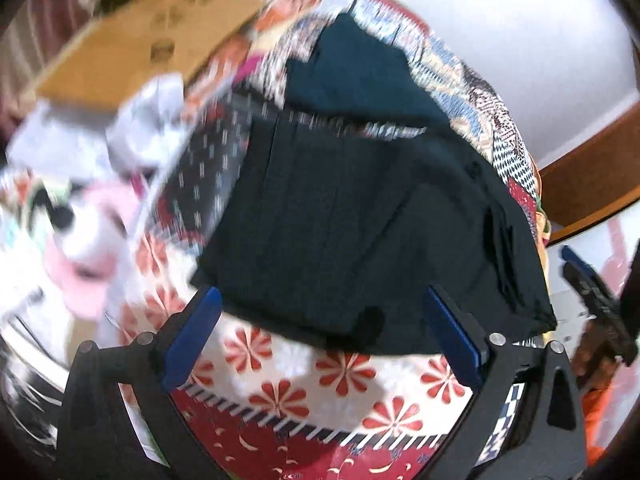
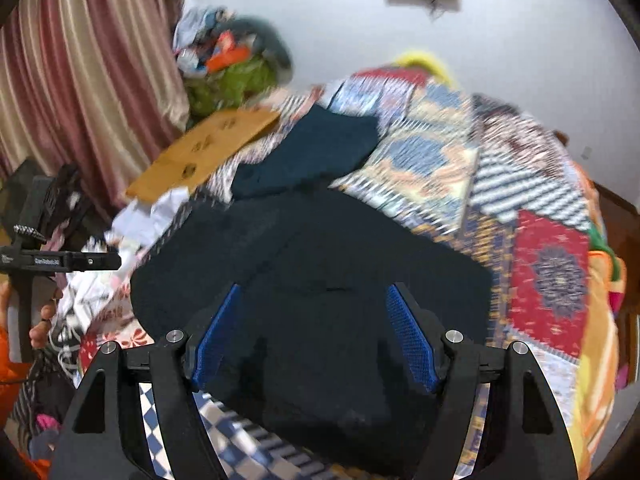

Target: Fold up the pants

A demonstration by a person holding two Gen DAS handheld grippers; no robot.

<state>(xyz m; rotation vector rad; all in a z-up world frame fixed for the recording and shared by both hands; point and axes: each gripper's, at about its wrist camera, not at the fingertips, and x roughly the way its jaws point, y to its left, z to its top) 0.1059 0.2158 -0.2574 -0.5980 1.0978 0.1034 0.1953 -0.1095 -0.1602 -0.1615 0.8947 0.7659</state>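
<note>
Dark folded pants [image 1: 360, 220] lie flat on a patchwork quilt [image 1: 320, 392]; they also show in the right wrist view [image 2: 320, 280]. My left gripper [image 1: 324, 304] is open, its blue pads just short of the near edge of the pants, holding nothing. My right gripper [image 2: 314, 300] is open above the near part of the pants, holding nothing. The right gripper also shows at the right edge of the left wrist view [image 1: 592, 284], and the left one at the left edge of the right wrist view [image 2: 64, 260]. A second dark teal garment [image 2: 312, 152] lies beyond the pants.
A flat cardboard sheet [image 2: 208, 152] lies at the far left of the bed. White and pink clothes [image 1: 100, 208] are piled left of the pants. A heap of laundry [image 2: 232, 64] sits by the curtain [image 2: 80, 80]. A wooden edge [image 1: 592, 184] is at the right.
</note>
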